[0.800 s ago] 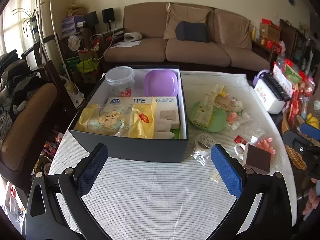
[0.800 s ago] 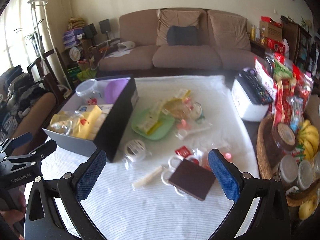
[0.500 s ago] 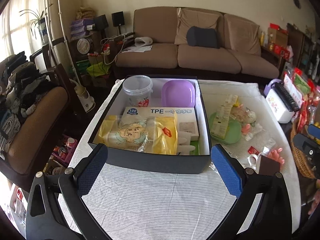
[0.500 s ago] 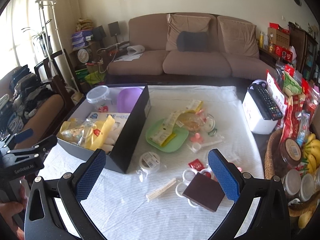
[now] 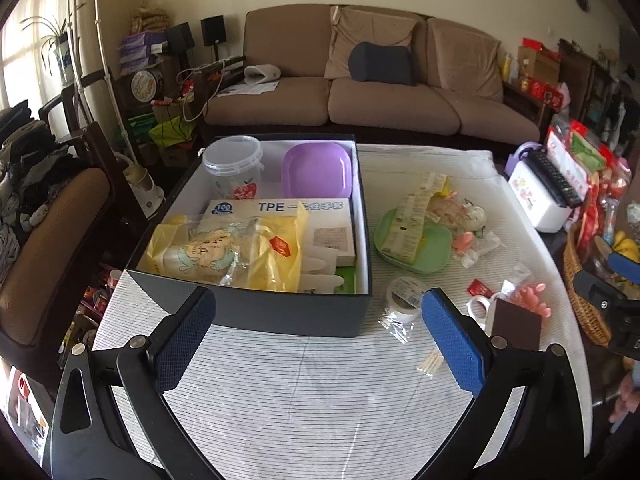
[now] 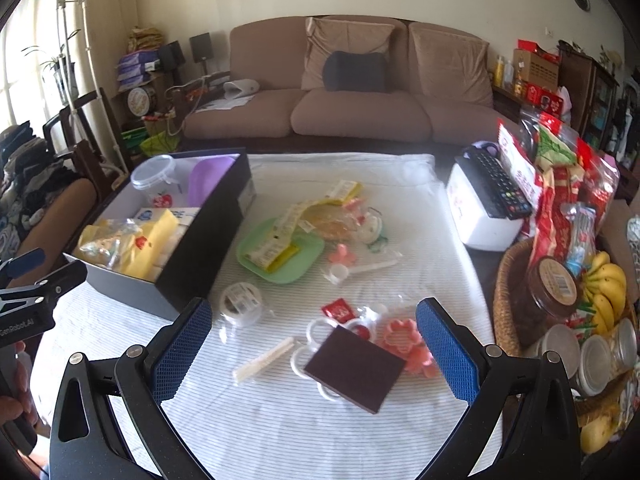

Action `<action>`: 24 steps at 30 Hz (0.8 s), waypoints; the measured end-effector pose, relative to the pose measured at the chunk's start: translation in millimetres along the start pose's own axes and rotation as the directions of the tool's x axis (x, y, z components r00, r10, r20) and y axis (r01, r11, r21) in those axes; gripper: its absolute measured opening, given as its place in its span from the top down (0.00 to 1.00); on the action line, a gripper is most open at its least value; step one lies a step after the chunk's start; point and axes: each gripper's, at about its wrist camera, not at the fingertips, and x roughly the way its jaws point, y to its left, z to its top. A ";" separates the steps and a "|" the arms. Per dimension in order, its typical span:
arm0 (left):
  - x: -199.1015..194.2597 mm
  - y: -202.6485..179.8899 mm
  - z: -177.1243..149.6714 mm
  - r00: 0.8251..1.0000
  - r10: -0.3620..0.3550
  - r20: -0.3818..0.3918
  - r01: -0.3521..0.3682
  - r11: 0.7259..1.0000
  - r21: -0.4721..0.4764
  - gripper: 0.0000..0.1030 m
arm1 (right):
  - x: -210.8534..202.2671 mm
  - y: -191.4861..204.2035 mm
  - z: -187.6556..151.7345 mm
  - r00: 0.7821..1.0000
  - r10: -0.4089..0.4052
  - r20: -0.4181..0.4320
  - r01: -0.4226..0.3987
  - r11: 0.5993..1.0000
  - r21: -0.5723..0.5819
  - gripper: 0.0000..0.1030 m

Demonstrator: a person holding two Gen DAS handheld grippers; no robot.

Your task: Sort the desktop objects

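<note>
A dark box point(image 5: 256, 312) on the striped cloth holds a clear tub point(image 5: 232, 160), a purple dish point(image 5: 316, 168), a glove carton point(image 5: 288, 216) and yellow packets point(image 5: 224, 248). My left gripper point(image 5: 316, 336) is open and empty in front of the box. My right gripper point(image 6: 314, 346) is open and empty just above a brown pad point(image 6: 354, 368). Near it lie white rings point(image 6: 316, 330), pink cutters point(image 6: 404, 340), a red sachet point(image 6: 338, 308), a toothpick pack point(image 6: 264, 360) and a tape roll point(image 6: 240, 304). A green plate point(image 6: 280, 256) holds sachet strips.
A white box with a remote point(image 6: 486, 208) stands at the table's right edge. A wicker basket point(image 6: 508, 304) with jars, bananas and snack bags sits at the right. A sofa point(image 6: 352, 100) is behind the table and a chair point(image 5: 48, 240) at the left.
Both grippers have pulled back and risen a little; the box has shifted right and then back left in the left wrist view. Both grippers stay open and empty.
</note>
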 end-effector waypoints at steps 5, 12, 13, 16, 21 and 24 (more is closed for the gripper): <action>11.0 -32.8 -16.9 0.999 -0.043 -0.022 0.043 0.998 0.037 0.00 | 3.4 -34.7 -22.2 1.000 -0.001 -0.002 0.001 0.999 0.043 0.00; 44.1 -74.8 -55.1 0.989 -0.120 -0.091 0.130 0.986 0.108 0.00 | 28.1 -78.6 -66.9 0.998 0.038 -0.049 -0.033 0.994 0.108 0.00; 49.3 -80.6 -60.7 0.987 -0.128 -0.102 0.140 0.983 0.117 0.00 | 32.9 -81.9 -72.6 0.998 0.040 -0.056 -0.034 0.994 0.105 0.00; 63.6 -95.3 -75.3 0.979 -0.157 -0.131 0.175 0.974 0.141 0.00 | 49.0 -88.6 -86.6 0.995 0.058 -0.084 -0.050 0.994 0.100 0.00; 82.5 -113.8 -94.2 0.971 -0.182 -0.153 0.210 0.959 0.188 0.00 | 72.7 -90.2 -97.6 0.988 0.110 -0.112 -0.093 0.984 0.151 0.00; 93.1 -122.0 -96.2 0.956 -0.238 -0.171 0.269 0.945 0.185 0.00 | 80.9 -90.8 -101.4 0.983 0.152 -0.099 -0.127 0.967 0.221 0.00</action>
